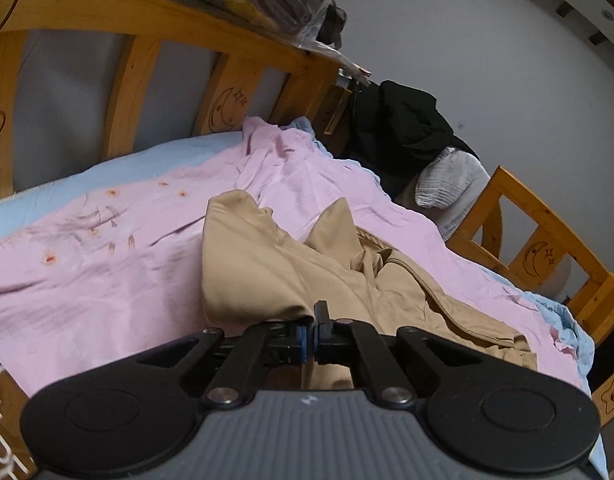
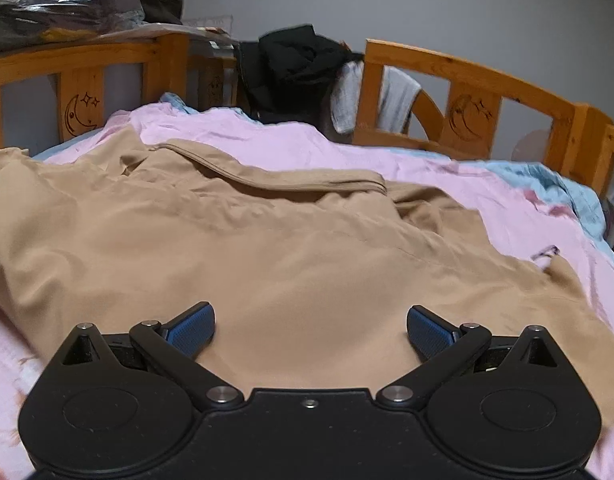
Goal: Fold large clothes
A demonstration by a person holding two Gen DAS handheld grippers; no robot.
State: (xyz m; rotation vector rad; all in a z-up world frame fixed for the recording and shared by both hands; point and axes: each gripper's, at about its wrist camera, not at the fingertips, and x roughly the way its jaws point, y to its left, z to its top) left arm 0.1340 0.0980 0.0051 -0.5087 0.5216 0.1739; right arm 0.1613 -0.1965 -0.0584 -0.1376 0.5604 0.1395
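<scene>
The tan garment [image 2: 267, 248] lies spread across the pink bedcover [image 1: 87, 272], which covers the bed inside the wooden bed rail [image 1: 139, 12]. All positions below are given relative to this garment.

Left tool [image 1: 314, 330]: the jaws stand fully together at the garment's near edge. In the left wrist view a fold of tan cloth runs down to the blue pads [image 1: 303, 332] and appears pinched between them, with the fabric rising slightly toward the grip. The grip is judged to hold a hem or corner; which exact part of the garment cannot be told.

Right tool [image 2: 310, 330]: the jaws stand wide apart, directly above the garment's broad middle panel. Nothing lies between the fingers [image 2: 193, 326], and contact with the cloth is not evident.

A thick seam or collar band [image 2: 291, 182] runs across the garment's far side. Black clothing [image 2: 291, 68] hangs over the rail beyond the garment and takes no part.

Step in hand: acquisition of two grip points before the first fold. One point appears secured; the second is not.

Next move, as judged: bring the right tool to a matching edge of the garment, close on a single layer, then lift both points together so that the cloth folds evenly without dragging the bedcover.
</scene>
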